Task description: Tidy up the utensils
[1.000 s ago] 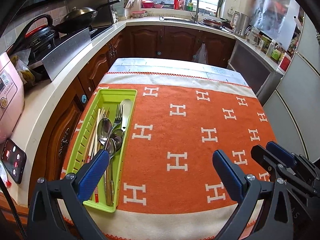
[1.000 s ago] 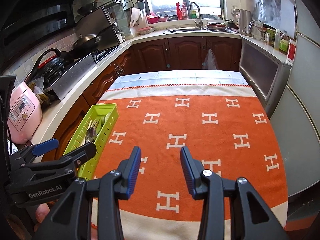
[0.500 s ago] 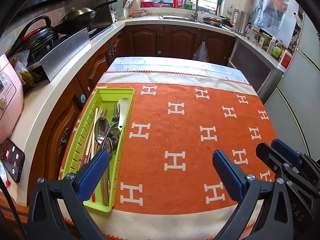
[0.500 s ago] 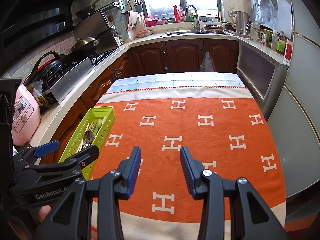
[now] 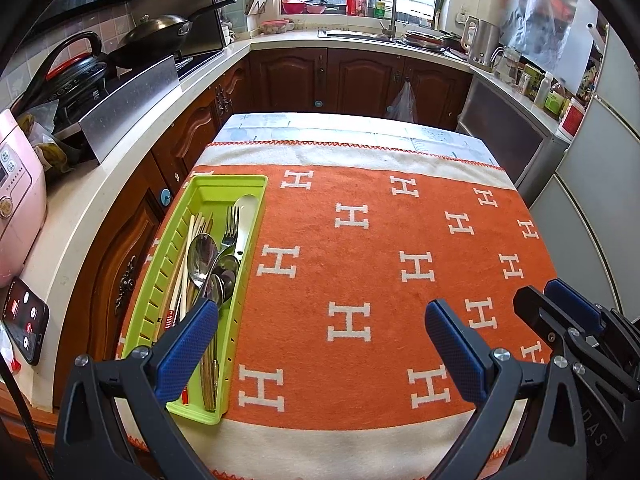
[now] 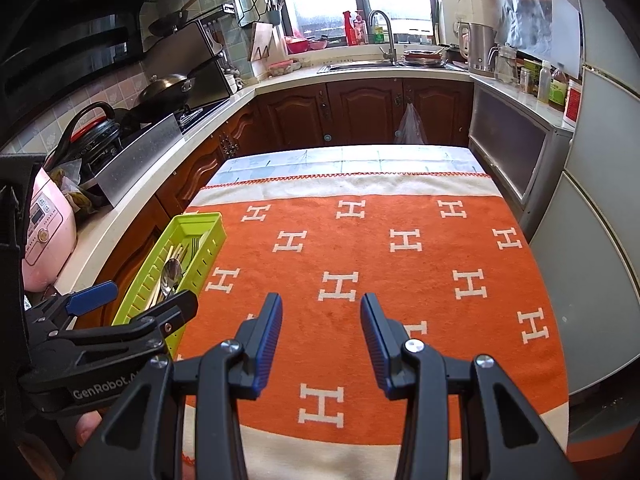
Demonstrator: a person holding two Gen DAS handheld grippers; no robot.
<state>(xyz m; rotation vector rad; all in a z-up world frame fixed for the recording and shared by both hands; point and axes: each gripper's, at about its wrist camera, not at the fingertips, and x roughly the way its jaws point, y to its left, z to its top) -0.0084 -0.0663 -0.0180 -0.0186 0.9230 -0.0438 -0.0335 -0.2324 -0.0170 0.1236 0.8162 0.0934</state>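
A lime green utensil tray lies on the left side of the orange cloth. It holds spoons, a fork, chopsticks and a white spoon. The tray also shows in the right wrist view. My left gripper is wide open and empty, above the near edge of the cloth, its left finger over the tray's near end. My right gripper is open and empty above the cloth, to the right of the left gripper.
The table stands in a kitchen. A white counter with a pink rice cooker and a stove runs along the left. Cabinets and a sink are behind, a fridge to the right.
Both grippers have drawn back and risen slightly, so the table looks a little farther away. Both stay open and empty. The tray and utensils have not moved.
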